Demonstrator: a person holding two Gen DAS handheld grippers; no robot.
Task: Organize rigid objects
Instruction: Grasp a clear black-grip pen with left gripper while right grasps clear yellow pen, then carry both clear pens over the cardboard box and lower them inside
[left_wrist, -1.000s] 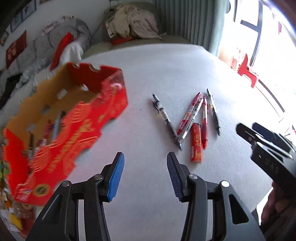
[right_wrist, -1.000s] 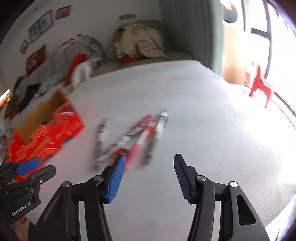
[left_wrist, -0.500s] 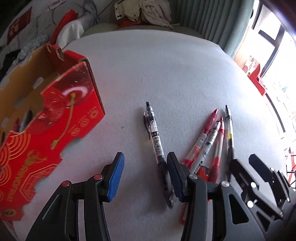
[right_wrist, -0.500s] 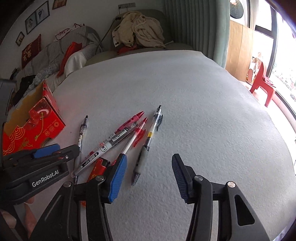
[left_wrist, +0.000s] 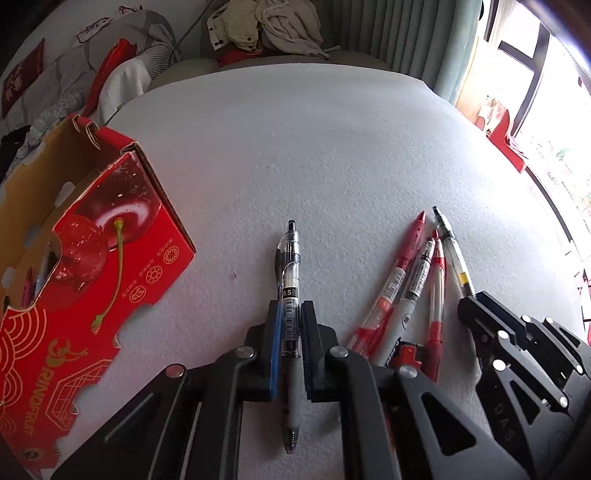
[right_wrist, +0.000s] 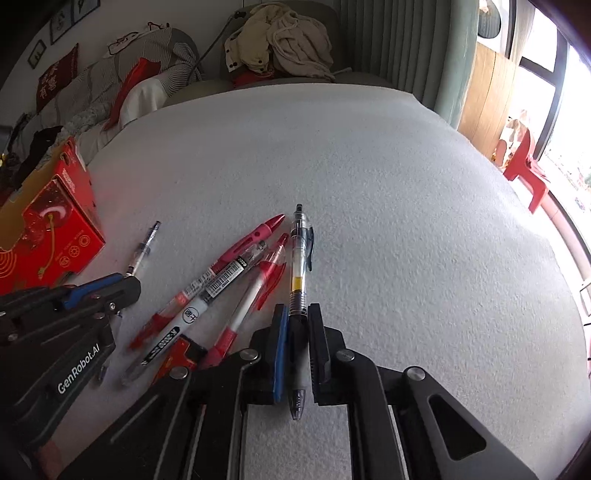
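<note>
My left gripper is shut on a clear black-ink pen that lies on the white table; the same pen shows in the right wrist view. My right gripper is shut on a clear pen with a yellow band, seen in the left wrist view too. Between them lie a red pen, a white barcode pen, a red-and-white pen and a small red object. The red cardboard box stands at the left with pens inside.
The white table stretches far ahead. A sofa with piled clothes lies behind it. A red chair and windows are at the right. My right gripper's body sits close beside the left one.
Both grippers have moved down to the table and closed, the left on the black-ink pen and the right on the yellow-band pen. Both were open half a second ago.
</note>
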